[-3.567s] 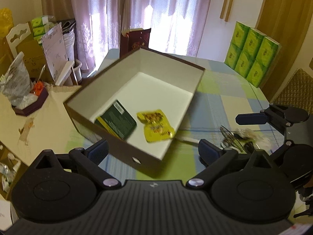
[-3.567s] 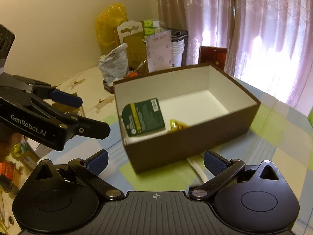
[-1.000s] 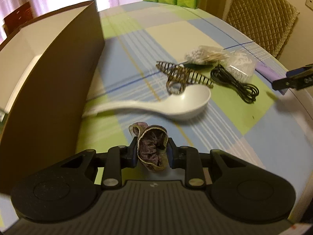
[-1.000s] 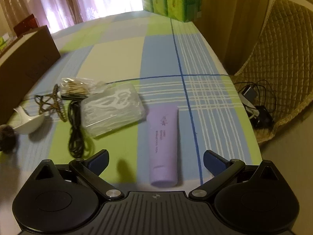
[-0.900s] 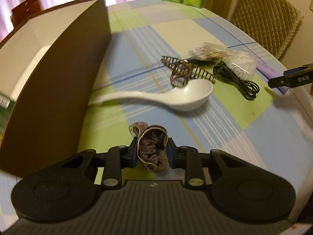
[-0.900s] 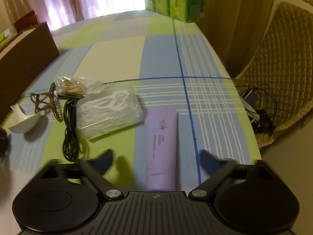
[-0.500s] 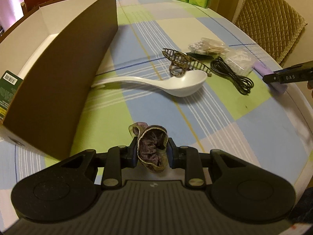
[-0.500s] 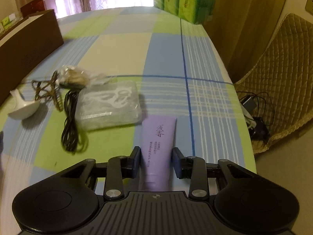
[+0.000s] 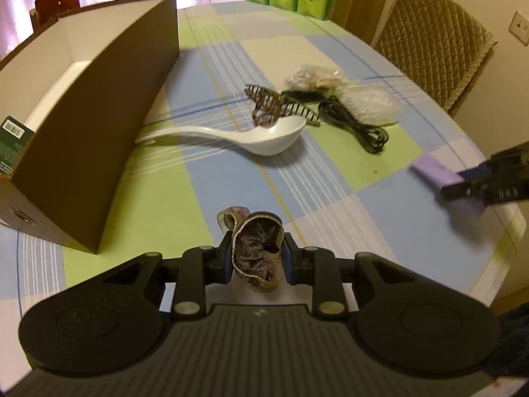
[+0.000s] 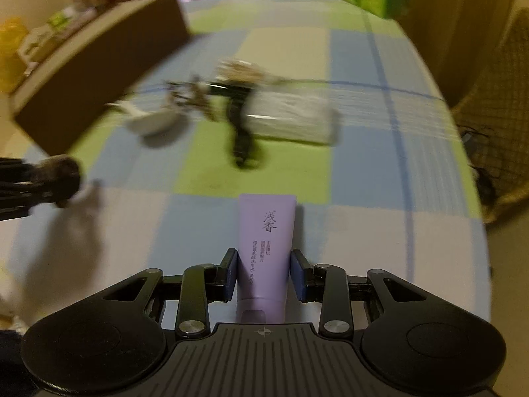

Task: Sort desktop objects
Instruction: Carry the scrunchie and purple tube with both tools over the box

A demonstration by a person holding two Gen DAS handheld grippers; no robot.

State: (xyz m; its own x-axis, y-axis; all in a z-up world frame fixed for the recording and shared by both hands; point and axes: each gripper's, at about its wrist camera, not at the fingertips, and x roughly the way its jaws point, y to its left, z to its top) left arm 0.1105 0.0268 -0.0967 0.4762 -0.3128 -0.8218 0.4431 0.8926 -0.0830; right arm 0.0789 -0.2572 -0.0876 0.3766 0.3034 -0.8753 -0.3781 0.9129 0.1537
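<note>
The left hand-held gripper [image 9: 257,258] was matte black: two round discs flanked a ribbed grey centre plate stamped with a small crosshair mark. Angular black linkage arms carried silver screw heads and ended in blue-padded fingers [image 9: 226,258]. The right hand-held gripper [image 10: 264,276] had the same build, with its blue pads [image 10: 299,276] on black arms.

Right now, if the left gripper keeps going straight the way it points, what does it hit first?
Probably the white spoon. The left gripper, shut on the scrunchie, points across bare tablecloth toward it; the brown box sits off to the left. Depth is uncertain.
</note>
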